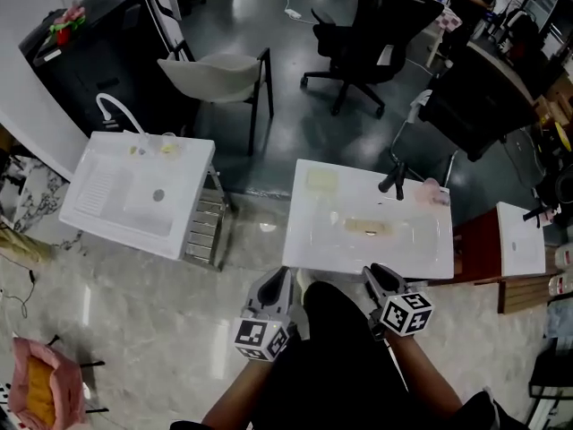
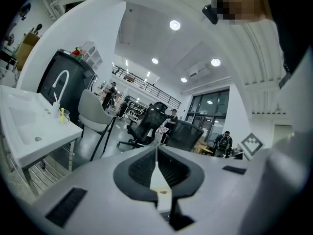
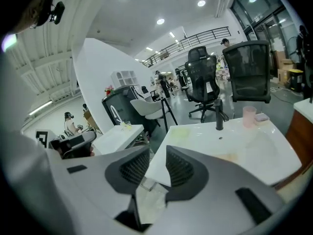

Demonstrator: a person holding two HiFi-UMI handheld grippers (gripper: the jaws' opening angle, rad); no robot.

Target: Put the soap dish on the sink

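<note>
Left gripper (image 2: 156,150): clenched, jaw tips together, nothing between them; I hold it low, just short of the sink's near edge.
Right gripper (image 3: 157,166): released, jaws apart and empty; likewise just short of the near edge.
Sink (image 1: 304,260): white, straight ahead of me, black tap (image 1: 394,179) at its back.
Soap dish (image 1: 321,179): I take the pale yellow-green square for it; it lies flat on the sink's back left corner, well apart from both grippers.
Basin: a tan piece (image 1: 368,227) lies inside; I cannot tell what it is.
Cup (image 1: 433,191): pink, right of the tap.
</note>
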